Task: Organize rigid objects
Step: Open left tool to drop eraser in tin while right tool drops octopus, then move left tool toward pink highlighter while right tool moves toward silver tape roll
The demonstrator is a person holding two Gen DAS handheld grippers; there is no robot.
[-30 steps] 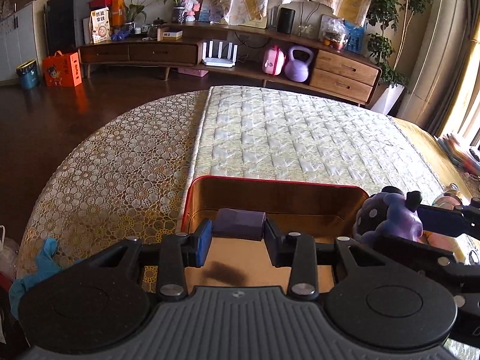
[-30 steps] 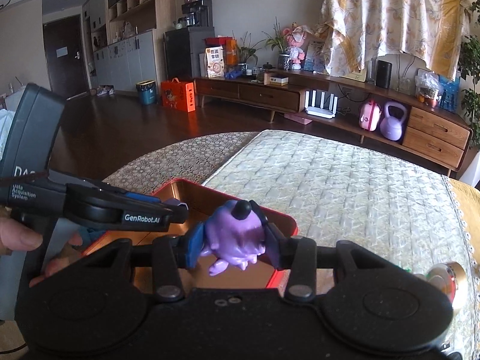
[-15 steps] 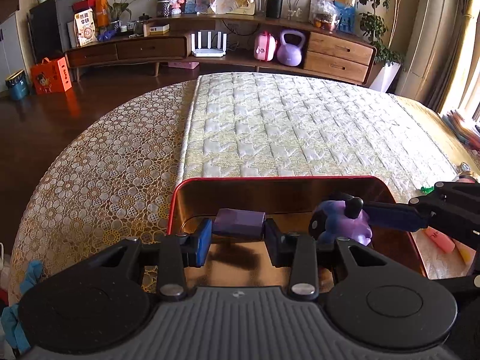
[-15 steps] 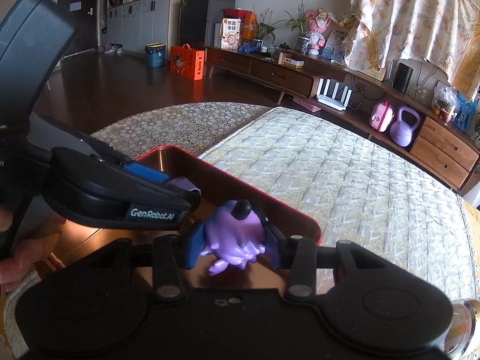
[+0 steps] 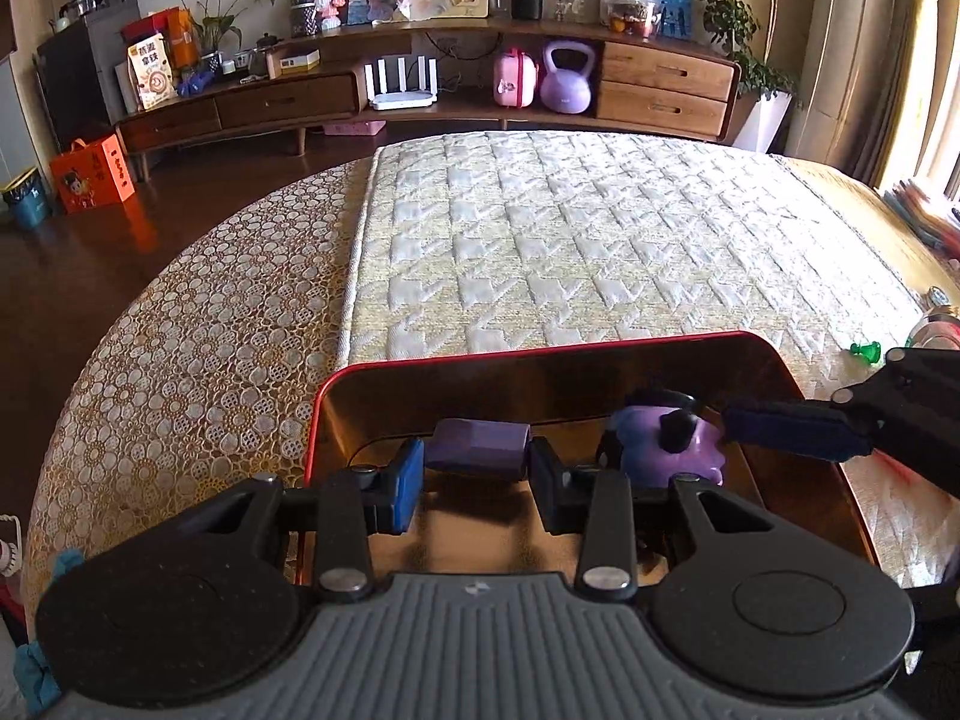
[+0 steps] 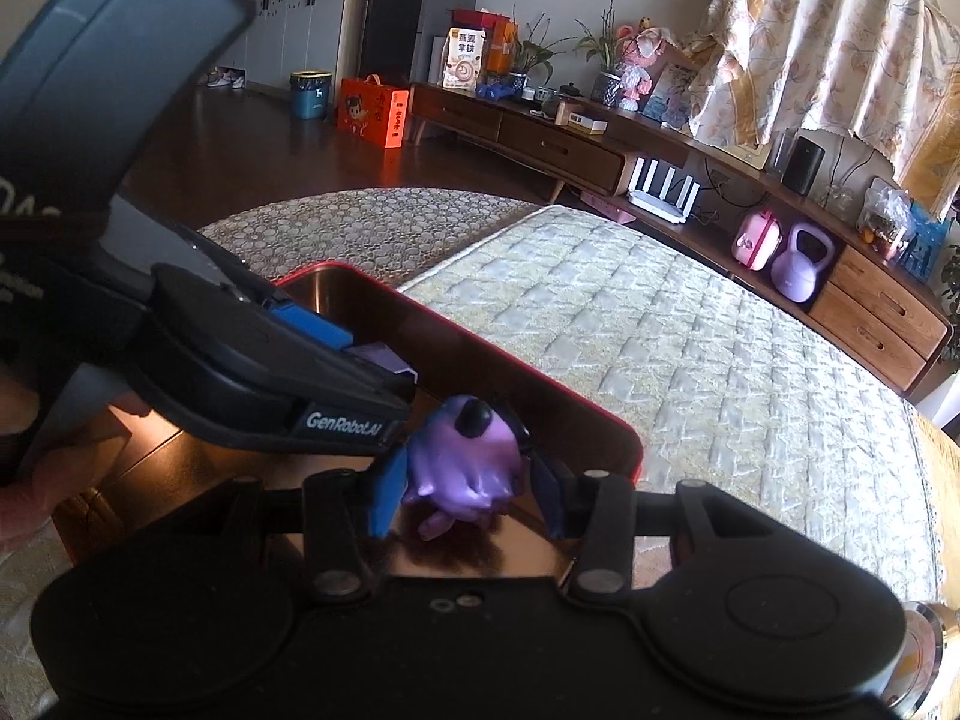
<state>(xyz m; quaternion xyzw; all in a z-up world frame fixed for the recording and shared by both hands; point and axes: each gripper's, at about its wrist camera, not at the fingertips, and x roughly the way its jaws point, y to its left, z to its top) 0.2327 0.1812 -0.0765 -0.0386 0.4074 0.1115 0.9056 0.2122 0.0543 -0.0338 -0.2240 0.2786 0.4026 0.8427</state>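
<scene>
A red-rimmed tray (image 5: 540, 354) with a brown inside lies on the quilted bed. My left gripper (image 5: 474, 477) is shut on a purple block (image 5: 480, 447) and holds it low inside the tray. My right gripper (image 6: 465, 480) is shut on a purple toy figure (image 6: 462, 462) with a black knob, also inside the tray, just right of the left gripper. The figure (image 5: 666, 444) and the right gripper's blue finger (image 5: 792, 423) show in the left wrist view. The block (image 6: 384, 360) peeks out behind the left gripper's body (image 6: 270, 372) in the right wrist view.
A small green piece (image 5: 865, 353) and a round metal object (image 5: 936, 324) lie on the bed right of the tray; the metal object (image 6: 927, 654) shows at lower right. A wooden sideboard (image 5: 420, 90) stands beyond the bed.
Both grippers have moved forward and down into the tray. The right gripper has carried the purple figure from the tray's right edge to beside the left gripper.
</scene>
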